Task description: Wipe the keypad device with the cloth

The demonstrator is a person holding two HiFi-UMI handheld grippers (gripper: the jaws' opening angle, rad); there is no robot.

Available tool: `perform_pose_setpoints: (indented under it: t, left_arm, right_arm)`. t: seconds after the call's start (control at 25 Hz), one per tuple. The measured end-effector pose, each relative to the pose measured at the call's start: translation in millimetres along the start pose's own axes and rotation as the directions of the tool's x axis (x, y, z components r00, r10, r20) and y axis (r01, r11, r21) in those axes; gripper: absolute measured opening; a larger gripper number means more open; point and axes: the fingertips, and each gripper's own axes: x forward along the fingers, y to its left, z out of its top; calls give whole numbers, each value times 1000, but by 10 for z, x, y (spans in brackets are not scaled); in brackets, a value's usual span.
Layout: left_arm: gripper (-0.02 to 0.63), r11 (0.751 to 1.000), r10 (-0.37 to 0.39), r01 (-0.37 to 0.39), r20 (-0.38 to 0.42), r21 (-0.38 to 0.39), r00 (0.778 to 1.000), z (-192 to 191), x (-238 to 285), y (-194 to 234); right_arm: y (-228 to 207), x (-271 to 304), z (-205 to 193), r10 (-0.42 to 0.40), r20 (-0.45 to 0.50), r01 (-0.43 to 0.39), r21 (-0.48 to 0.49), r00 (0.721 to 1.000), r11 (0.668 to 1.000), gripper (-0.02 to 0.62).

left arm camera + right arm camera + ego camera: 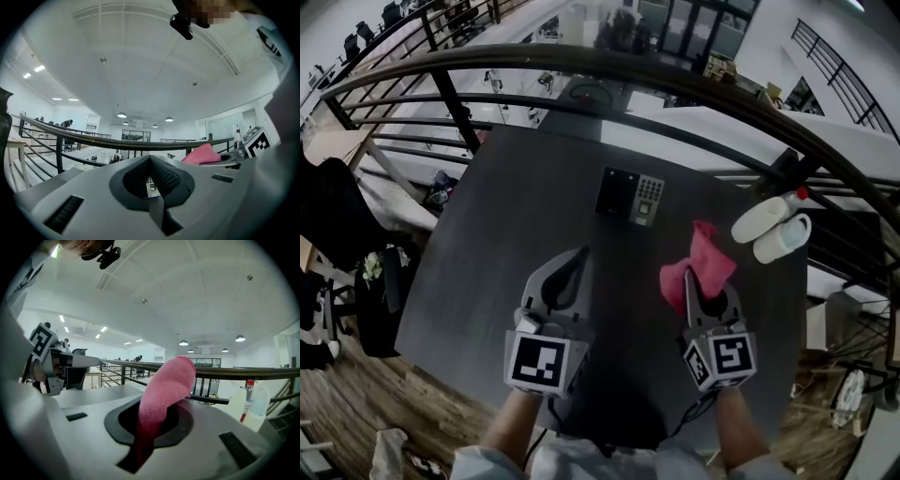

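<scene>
We find the right gripper point(690, 283) pinching the pink cloth point(705, 253) and the left gripper point(579, 261) pressed together, empty. The keypad device point(630, 195) lies on the surface point(487, 234) beyond both, untouched.

The head view looks steeply down on the table point(487, 281), with the left gripper point(579, 258) and right gripper point(691, 281) at lower centre. Each gripper view rides close behind its own jaws, tilted up at the railing point(93, 139) and ceiling point(140, 70) — all three share the cloth point(164, 385).
</scene>
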Motion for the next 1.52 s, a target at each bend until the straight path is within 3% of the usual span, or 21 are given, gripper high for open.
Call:
perform_pose_setpoints:
  t: [0.4, 0.72, 1.0, 1.28, 1.52]
  left_arm:
    - [12, 999, -41, 40, -37, -32, 998, -321, 481, 389]
    - [14, 997, -67, 65, -53, -47, 996, -519, 790, 555]
    - [14, 993, -49, 44, -46, -109, 998, -590, 783, 729]
    - [14, 995, -25, 20, -53, -103, 998, -616, 715, 856]
    - [14, 994, -8, 0, -69, -112, 998, -667, 637, 951]
  right_arm:
    - [-61, 850, -113, -36, -30, 33, -96, 999, 995, 29]
    - [-157, 1420, -254, -77, -80, 70, -83, 994, 994, 29]
    - [-202, 1893, -469, -103, -134, 93, -76, 986, 993, 29]
    - [-5, 2319, -541, -69, -151, 50, -122, 986, 991, 29]
    - [405, 2587, -576, 24, -169, -60, -211, 985, 976, 29]
